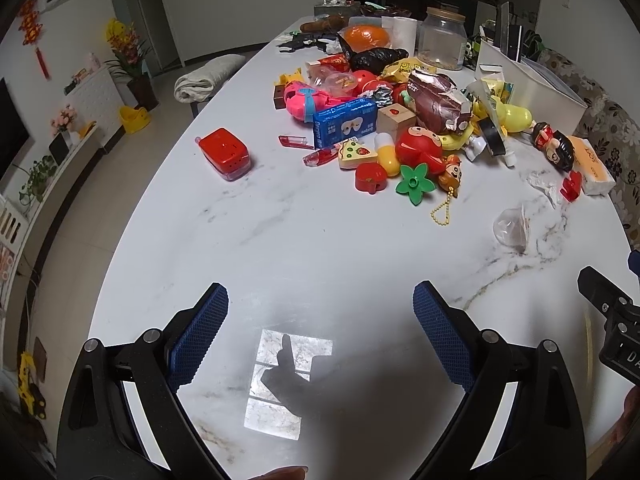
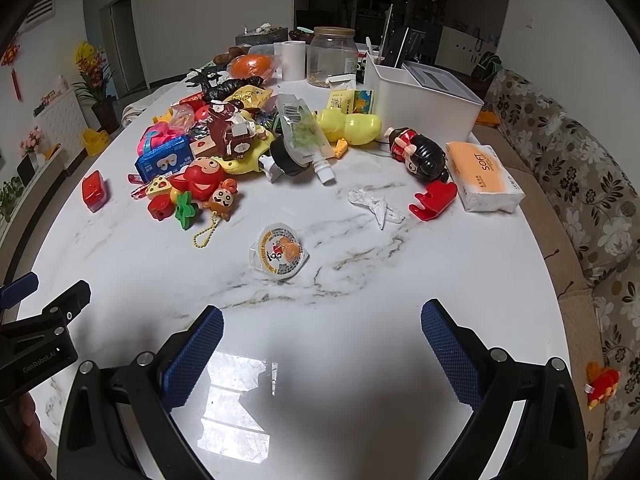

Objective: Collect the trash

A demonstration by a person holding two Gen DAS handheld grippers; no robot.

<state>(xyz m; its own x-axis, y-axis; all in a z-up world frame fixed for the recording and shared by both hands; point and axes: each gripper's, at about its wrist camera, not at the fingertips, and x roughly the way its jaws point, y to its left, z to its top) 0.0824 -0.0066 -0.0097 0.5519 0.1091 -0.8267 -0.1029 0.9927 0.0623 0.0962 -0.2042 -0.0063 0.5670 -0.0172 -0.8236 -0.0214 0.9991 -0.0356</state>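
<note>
An empty clear jelly cup (image 2: 279, 257) with an orange printed lid lies on the white marble table (image 2: 360, 280), ahead of my right gripper (image 2: 322, 322), which is open and holds nothing. In the left wrist view the same jelly cup (image 1: 512, 229) sits far right. A crumpled white wrapper (image 2: 374, 204) lies beyond it, also visible as the wrapper (image 1: 545, 185). A torn brown snack bag (image 1: 436, 101) and a clear drink pouch (image 2: 300, 128) rest in the toy pile. My left gripper (image 1: 321, 304) is open over bare table.
A heap of plastic toys (image 1: 416, 148) fills the table's middle. A red box (image 1: 225, 153) sits apart at left. A white bin (image 2: 424, 96), a glass jar (image 2: 332, 56) and a tissue pack (image 2: 482, 176) stand at right. A floral sofa (image 2: 580, 184) borders the table.
</note>
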